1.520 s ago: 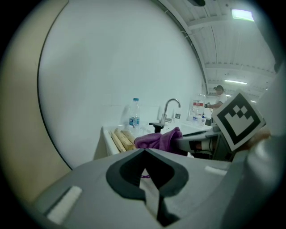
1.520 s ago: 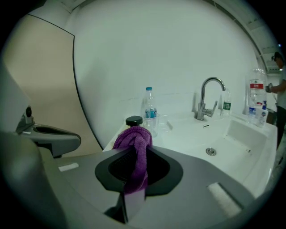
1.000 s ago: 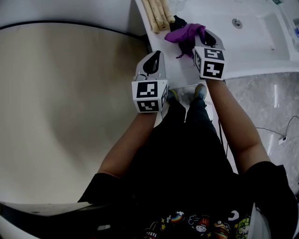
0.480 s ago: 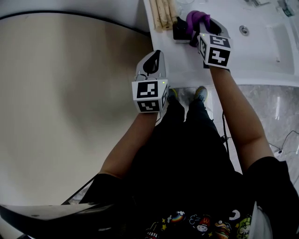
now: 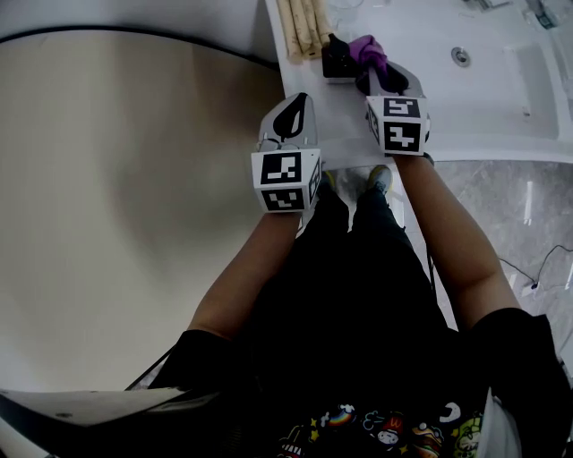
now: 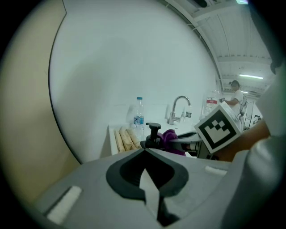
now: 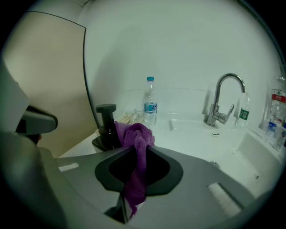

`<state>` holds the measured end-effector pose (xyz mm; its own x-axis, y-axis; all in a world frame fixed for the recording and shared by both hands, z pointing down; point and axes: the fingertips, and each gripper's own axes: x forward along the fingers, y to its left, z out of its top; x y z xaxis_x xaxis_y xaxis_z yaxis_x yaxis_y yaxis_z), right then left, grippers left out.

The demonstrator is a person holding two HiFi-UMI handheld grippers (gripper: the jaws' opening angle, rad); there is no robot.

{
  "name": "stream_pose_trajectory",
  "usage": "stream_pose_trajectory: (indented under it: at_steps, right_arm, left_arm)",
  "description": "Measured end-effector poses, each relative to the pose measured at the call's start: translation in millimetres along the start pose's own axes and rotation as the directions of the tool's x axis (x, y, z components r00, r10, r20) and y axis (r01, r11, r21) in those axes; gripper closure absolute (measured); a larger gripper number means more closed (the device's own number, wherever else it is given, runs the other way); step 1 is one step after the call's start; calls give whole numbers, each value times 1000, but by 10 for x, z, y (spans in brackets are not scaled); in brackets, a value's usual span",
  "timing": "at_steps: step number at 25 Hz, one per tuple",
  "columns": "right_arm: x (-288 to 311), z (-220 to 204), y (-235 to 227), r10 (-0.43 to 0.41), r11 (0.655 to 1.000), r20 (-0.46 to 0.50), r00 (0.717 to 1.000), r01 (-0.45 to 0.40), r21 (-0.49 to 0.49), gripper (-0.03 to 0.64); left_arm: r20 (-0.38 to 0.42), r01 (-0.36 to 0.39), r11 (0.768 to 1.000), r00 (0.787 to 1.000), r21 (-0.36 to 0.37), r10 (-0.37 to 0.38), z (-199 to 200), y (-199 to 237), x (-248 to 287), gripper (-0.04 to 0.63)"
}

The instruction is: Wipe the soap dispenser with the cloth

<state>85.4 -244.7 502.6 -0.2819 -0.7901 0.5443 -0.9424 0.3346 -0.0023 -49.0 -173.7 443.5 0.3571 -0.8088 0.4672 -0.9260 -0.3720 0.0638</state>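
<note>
Soap dispenser [image 5: 337, 59] is standing upright on the white bench [image 5: 358, 125], near its back-left corner, long axis vertical and pump head on top. Which way the spout is pointing is not showing clearly.

Right hand-held gripper [image 5: 380, 75] is clamping a purple cloth [image 5: 369, 48] between its jaws. The cloth is bunching out past the tips, and a strip is trailing back through the jaw gap. In the right gripper view the bunch is sitting against the right side of the pump stem and looks to be touching it. Right forearm is reaching forward over the bench, the hand-held gripper tilting down toward the dispenser.

Left hand-held gripper [image 5: 292, 118] is hovering over the bench's near-left edge, well short of the dispenser. Its jaws are sitting together with nothing between them, and it is also tilting down, forearm extended.

A basin [image 5: 483, 67] is lying to the right and pale rolls [image 5: 301, 27] to the dispenser's left.
</note>
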Motion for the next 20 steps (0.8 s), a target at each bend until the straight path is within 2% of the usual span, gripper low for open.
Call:
stream_pose_trajectory:
  at_steps: [9,20]
  right_arm:
    - [-240,-140,344,35,999,-28,999,-36,-10,545]
    - [-496,-243,823,55,998,-37,998,-56,-19,545]
  left_arm:
    - [20,34,999,999,-1,-34,33,32,-37,594]
    - [39,36,999,999,-16,-36,-46,281,-264,595]
